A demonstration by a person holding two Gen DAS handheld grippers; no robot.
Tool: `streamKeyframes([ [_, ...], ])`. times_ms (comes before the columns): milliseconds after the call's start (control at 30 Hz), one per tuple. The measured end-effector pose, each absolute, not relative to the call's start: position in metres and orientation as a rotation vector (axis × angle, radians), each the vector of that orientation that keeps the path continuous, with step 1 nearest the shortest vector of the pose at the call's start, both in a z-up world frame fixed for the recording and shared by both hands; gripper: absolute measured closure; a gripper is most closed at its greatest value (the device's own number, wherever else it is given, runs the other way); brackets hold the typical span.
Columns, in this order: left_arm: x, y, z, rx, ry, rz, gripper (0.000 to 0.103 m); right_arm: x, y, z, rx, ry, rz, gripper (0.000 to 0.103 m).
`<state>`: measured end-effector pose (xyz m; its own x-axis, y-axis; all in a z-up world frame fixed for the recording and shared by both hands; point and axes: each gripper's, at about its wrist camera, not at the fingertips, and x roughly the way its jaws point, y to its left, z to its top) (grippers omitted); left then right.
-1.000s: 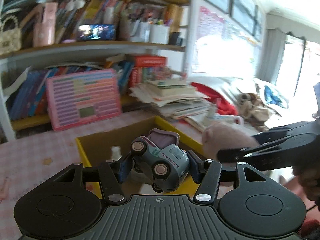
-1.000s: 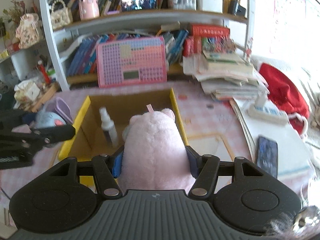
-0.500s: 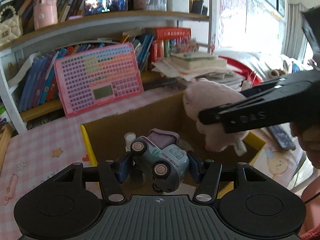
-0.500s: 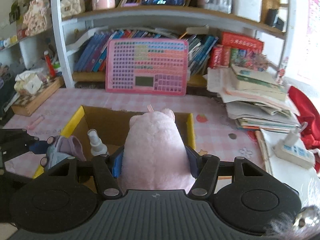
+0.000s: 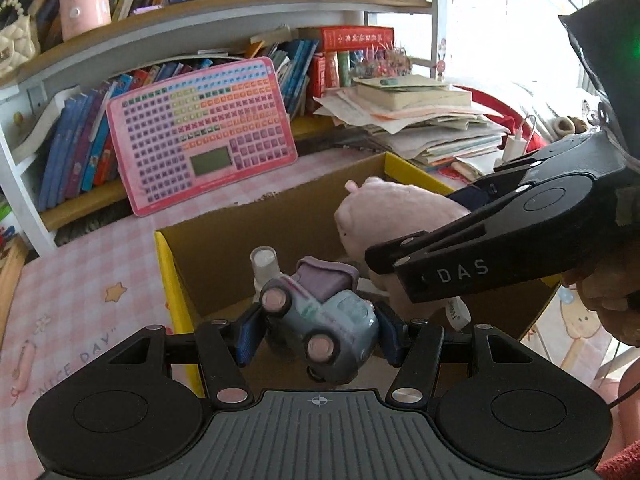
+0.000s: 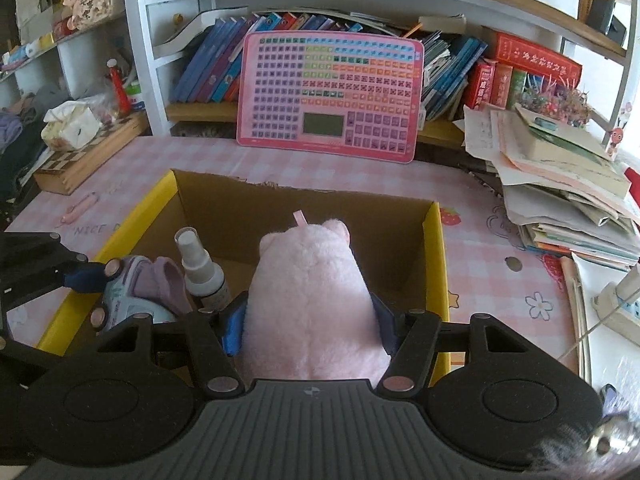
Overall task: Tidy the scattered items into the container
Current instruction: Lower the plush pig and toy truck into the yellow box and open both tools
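1. Pink checked counter (image 6: 480, 240) under crowded bookshelves, a pink keyboard toy (image 6: 332, 92) propped at the back, and both grippers are over the open cardboard box (image 6: 304, 204) right now.
2. Left gripper (image 5: 316, 332) first: it's clamped on the toy truck (image 5: 320, 320), pads pressing the truck's two sides, nose tipped down and to the right. The truck hangs just inside the box's near-left corner, above the floor of the box.
3. Right gripper (image 6: 308, 320): squeezed onto the pink plush pig (image 6: 312, 292), gripping its lower body, head pointing away toward the far wall. The pig sits over the middle of the box, long axis running front to back.
4. Key relation: the box opening lies directly below both loads, so release looks like a straight drop, no sideways travel needed.
5. Between them stands a spray bottle (image 6: 200, 268), upright inside the box, just beside the truck and close to the pig's left flank. My read: either drop could knock it over.
6. Both grippers point forward and tilt down; the right one crosses close past the left's view.
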<state>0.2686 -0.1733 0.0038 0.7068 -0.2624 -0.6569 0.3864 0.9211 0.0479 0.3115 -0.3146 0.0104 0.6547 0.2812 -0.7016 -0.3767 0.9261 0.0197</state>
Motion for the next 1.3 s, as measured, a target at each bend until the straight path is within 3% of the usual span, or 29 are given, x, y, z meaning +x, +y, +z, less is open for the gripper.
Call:
streamKeyframes([
  [233,0.265,-0.175,0.005,0.203,0.679,-0.362,0.045,0.313,-0.313,0.007,-0.133,0.78,0.385,0.046],
  [800,0.244,-0.173,0.015,0.192,0.636,-0.321,0.043,0.294,-0.315,0.022,-0.112,0.722,0.383,0.038],
  [867,0.239,-0.171,0.02,0.187,0.621,-0.32,0.037,0.288,-0.317,0.028,-0.108,0.705,0.372,0.037],
  [1200,0.203,-0.157,0.046,0.181,0.543,-0.335,0.032,0.246,-0.334,0.049,-0.041,0.652,0.276,0.036],
  [1300,0.192,-0.15,0.05,0.176,0.533,-0.346,0.027,0.232,-0.336,0.052,-0.032,0.644,0.24,0.036],
])
